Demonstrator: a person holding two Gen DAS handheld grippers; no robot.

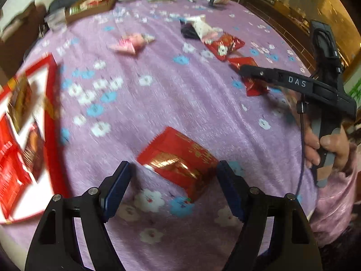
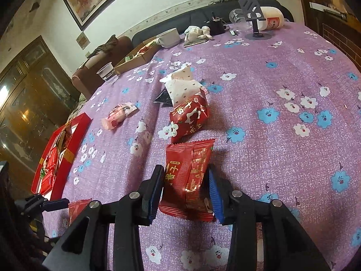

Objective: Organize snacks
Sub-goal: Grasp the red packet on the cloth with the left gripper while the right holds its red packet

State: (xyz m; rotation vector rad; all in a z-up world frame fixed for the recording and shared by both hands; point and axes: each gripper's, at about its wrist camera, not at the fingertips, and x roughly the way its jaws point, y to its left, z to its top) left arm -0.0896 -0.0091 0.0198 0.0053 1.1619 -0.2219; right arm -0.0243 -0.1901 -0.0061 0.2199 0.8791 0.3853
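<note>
We see a table covered in a purple cloth printed with white and blue flowers (image 2: 259, 72), and on it lie a red open gift box with packets inside (image 2: 76, 133), a pink wrapped snack (image 2: 117, 116), a white dotted pouch (image 2: 180, 85) and a red foil packet with a white flower (image 2: 188, 118). At the far edge stand a clear plastic cup (image 2: 107, 72), a brown cardboard box (image 2: 137, 59), a white ceramic bowl (image 2: 169, 37) and a black phone stand (image 2: 253, 20)
</note>
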